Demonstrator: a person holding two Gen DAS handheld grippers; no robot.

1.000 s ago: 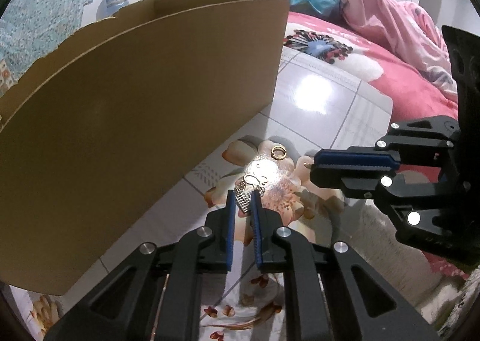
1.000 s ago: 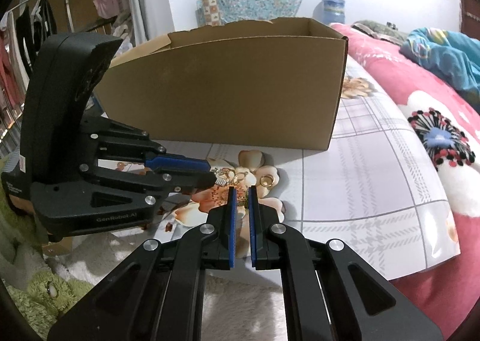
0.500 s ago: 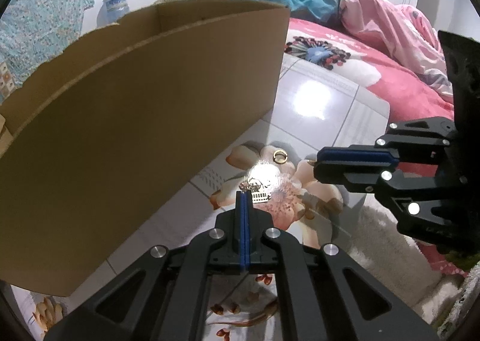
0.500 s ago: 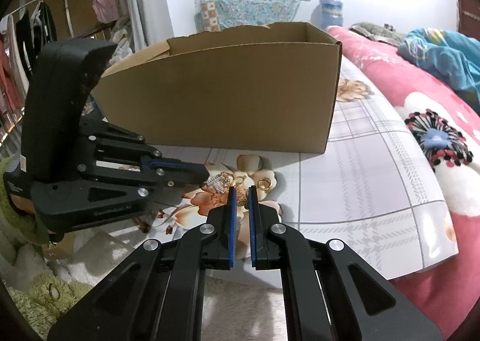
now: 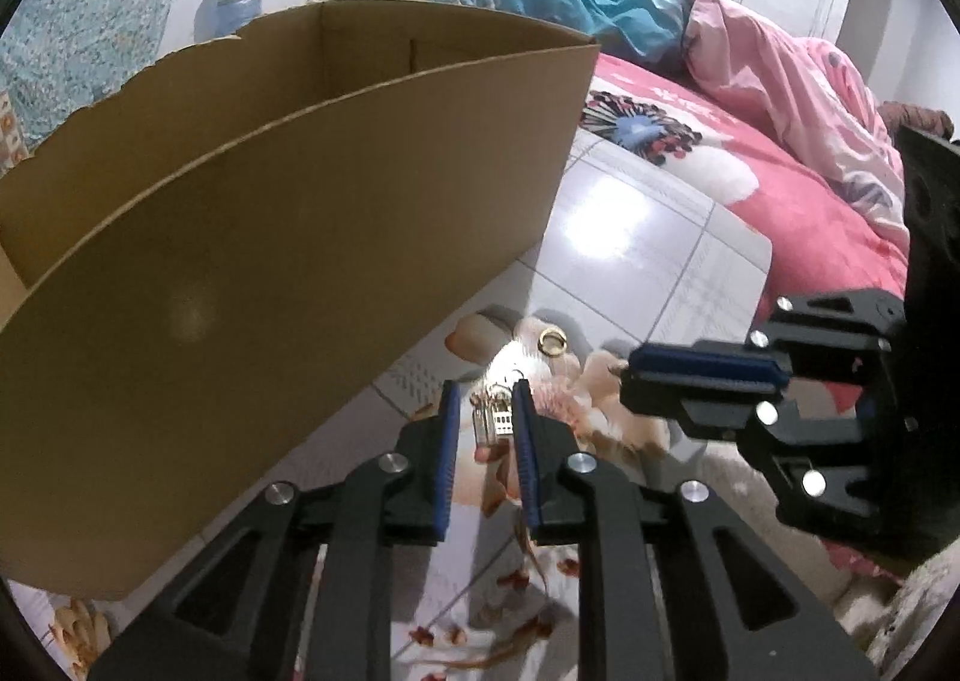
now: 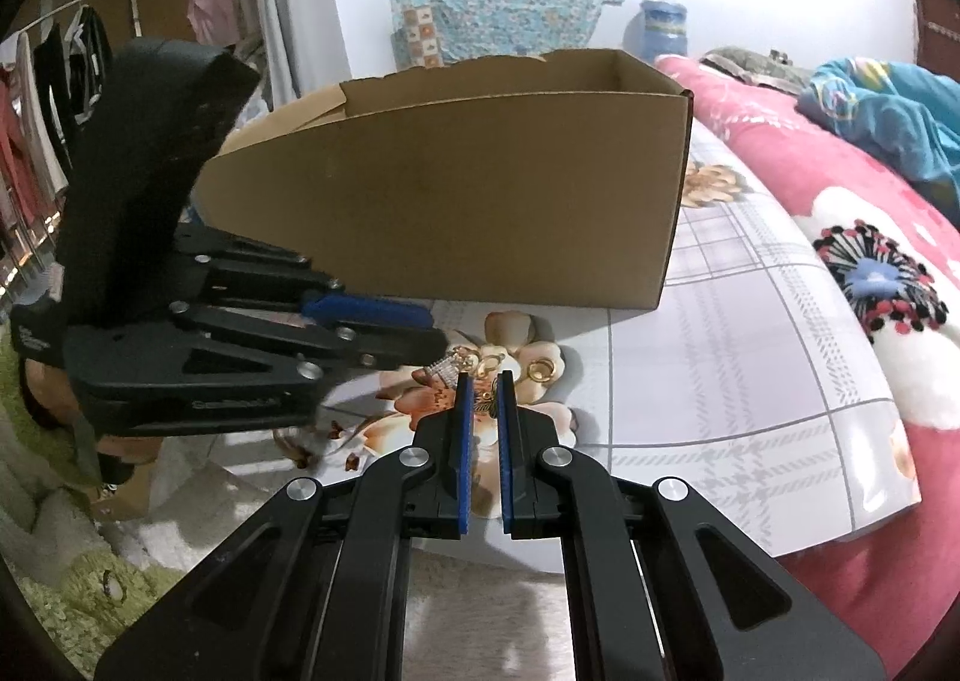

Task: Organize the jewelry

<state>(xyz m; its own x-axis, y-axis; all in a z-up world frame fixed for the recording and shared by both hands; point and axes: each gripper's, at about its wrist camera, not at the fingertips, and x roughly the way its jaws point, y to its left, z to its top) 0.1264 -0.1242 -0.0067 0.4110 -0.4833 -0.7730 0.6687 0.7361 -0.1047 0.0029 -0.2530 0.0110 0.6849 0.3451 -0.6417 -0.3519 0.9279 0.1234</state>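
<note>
The left wrist view looks into the open cardboard box from its near corner and shows the far inner wall; the right wrist view shows only the box's outer front and a strip of its inside rim. The right view alone takes in the clothes rail and the whole body of the left claw.

The jewelry lies on the flowered tabletop cover, in front of the box. In the left view the left claw stands a little apart, its blue pads on either side of a silver pendant, near it but not pressing on it. A gold ring lies just beyond, flat on the cover. The right claw comes in from the right, its tips near the same cluster.

In the right view the right claw is also slightly apart, with a small gold piece between its pads; I cannot tell whether it touches them. The ring sits just right of the tips, the pendant at the left claw's tip.

The small pieces in the cluster blur together and glare washes some out.
</note>
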